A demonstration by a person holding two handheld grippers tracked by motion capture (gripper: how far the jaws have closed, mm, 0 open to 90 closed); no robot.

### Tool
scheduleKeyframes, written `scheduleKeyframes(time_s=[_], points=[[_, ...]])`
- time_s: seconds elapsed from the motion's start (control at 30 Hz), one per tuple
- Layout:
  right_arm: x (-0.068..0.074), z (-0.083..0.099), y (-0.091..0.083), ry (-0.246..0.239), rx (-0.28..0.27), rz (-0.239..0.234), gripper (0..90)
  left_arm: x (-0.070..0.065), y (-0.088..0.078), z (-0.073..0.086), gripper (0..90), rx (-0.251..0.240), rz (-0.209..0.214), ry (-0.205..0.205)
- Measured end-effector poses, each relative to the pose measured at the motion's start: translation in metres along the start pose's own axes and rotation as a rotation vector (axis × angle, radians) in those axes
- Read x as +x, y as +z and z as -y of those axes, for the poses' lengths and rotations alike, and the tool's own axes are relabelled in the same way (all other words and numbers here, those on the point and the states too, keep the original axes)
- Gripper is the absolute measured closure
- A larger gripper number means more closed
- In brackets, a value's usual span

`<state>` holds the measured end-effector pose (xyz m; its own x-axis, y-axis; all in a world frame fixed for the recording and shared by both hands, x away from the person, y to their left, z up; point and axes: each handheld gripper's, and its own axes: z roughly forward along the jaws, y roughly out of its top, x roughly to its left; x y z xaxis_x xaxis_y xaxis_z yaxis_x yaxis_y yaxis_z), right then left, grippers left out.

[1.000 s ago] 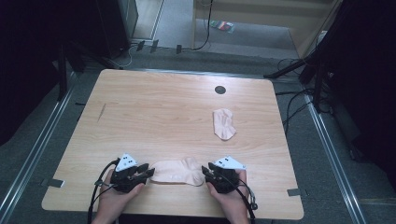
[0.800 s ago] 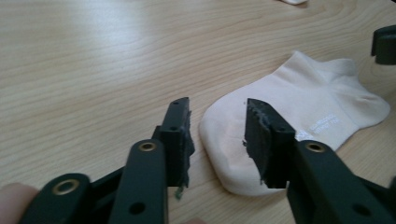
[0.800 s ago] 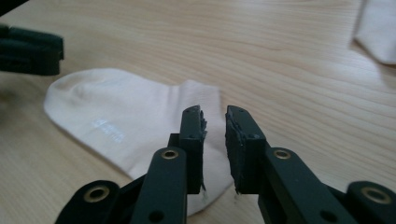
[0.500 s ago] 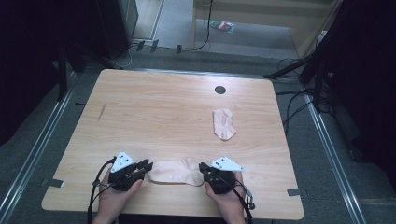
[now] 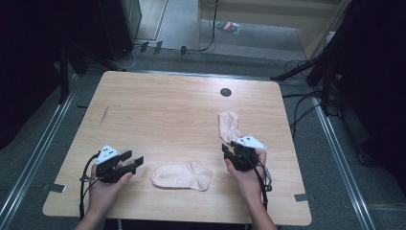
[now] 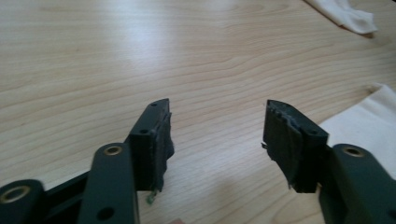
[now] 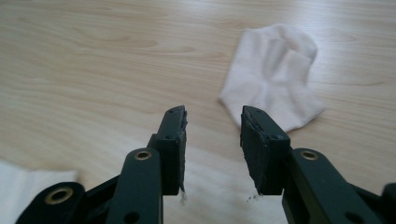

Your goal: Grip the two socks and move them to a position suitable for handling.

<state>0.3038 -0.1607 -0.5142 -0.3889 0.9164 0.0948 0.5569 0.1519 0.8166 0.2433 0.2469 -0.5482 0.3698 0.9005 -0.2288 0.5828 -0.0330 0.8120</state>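
**Two socks on the bench, both grippers off the near one**

Two pale socks lie on the wooden bench [image 5: 158, 115].

High view: the near sock [image 5: 182, 176] lies flat close to the front edge, between the hands, touched by neither. A second ago both grippers sat at its two ends; now the left gripper [image 5: 134, 162] stands off to its left and the right gripper [image 5: 226, 151] has pulled away to its right and toward the far sock [image 5: 229, 125], ending just short of it. Judgement: the near sock is laid out and released, and the right hand is heading for the far one.

Left gripper view: the fingers [image 6: 156, 135] have just been opening and stand well apart, bare bench between them, nothing held. A corner of the near sock [image 6: 369, 123] shows at the right edge.

Right gripper view: the fingers [image 7: 173, 144] have just been opening to a moderate gap, with nothing in it. The far sock [image 7: 275, 88] lies just ahead, slightly to the right, crumpled at the cuff.

Writing: no brand, label or lettering can be read on socks, bench or grippers.
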Motion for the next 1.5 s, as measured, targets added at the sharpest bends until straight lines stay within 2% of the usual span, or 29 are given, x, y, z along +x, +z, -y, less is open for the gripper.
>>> scheduleKeyframes(time_s=[0.07, 0.17, 0.27, 0.4, 0.47, 0.57, 0.63, 0.7, 0.83, 0.9, 1.0, 1.07, 1.1, 1.23, 1.5], points=[[-0.005, -0.005, 0.008, -0.02, 0.01, 0.049, 59.0, 0.003, 0.0, -0.001, 37.4, 0.001, -0.003, -0.019], [-0.013, -0.011, 0.021, -0.008, 0.029, 0.079, 57.8, 0.005, 0.0, -0.002, 33.2, -0.015, -0.023, -0.024], [-0.019, -0.015, 0.032, 0.02, 0.03, 0.09, 56.0, 0.006, 0.0, -0.003, 27.2, -0.018, -0.037, -0.023], [-0.024, -0.02, 0.044, 0.047, 0.04, 0.107, 55.1, 0.007, -0.002, -0.005, 17.8, -0.025, -0.066, -0.044], [-0.027, -0.022, 0.049, 0.063, 0.034, 0.1, 54.9, 0.008, -0.003, -0.006, 13.2, -0.035, -0.076, -0.052], [-0.028, -0.021, 0.057, 0.072, 0.033, 0.103, 54.6, 0.009, -0.005, -0.007, 9.9, -0.063, -0.077, -0.05], [-0.028, -0.021, 0.063, 0.054, 0.042, 0.117, 53.5, 0.009, -0.006, -0.007, 9.5, -0.082, -0.073, -0.053], [-0.027, -0.021, 0.067, 0.069, 0.04, 0.118, 52.7, 0.009, -0.006, -0.008, 9.5, -0.09, -0.077, -0.049], [-0.028, -0.022, 0.076, 0.076, 0.048, 0.152, 53.7, 0.01, -0.003, -0.006, 9.5, -0.079, -0.078, -0.055], [-0.029, -0.022, 0.078, 0.088, 0.067, 0.162, 58.2, 0.011, -0.003, -0.006, 9.5, -0.07, -0.077, -0.06], [-0.029, -0.021, 0.078, 0.097, 0.076, 0.169, 72.2, 0.011, -0.002, -0.005, 10.0, -0.065, -0.076, -0.066], [-0.029, -0.021, 0.077, 0.099, 0.088, 0.182, 87.0, 0.011, -0.003, -0.005, 11.1, -0.063, -0.072, -0.065], [-0.029, -0.021, 0.076, 0.099, 0.092, 0.187, 88.9, 0.011, -0.003, -0.005, 11.3, -0.062, -0.072, -0.065], [-0.026, -0.024, 0.069, 0.108, 0.076, 0.175, 90.0, 0.011, -0.002, -0.005, 12.1, -0.058, -0.075, -0.06], [-0.004, -0.038, 0.043, 0.07, 0.005, 0.113, 90.0, 0.009, -0.001, -0.005, 13.0, -0.058, -0.071, -0.055]])
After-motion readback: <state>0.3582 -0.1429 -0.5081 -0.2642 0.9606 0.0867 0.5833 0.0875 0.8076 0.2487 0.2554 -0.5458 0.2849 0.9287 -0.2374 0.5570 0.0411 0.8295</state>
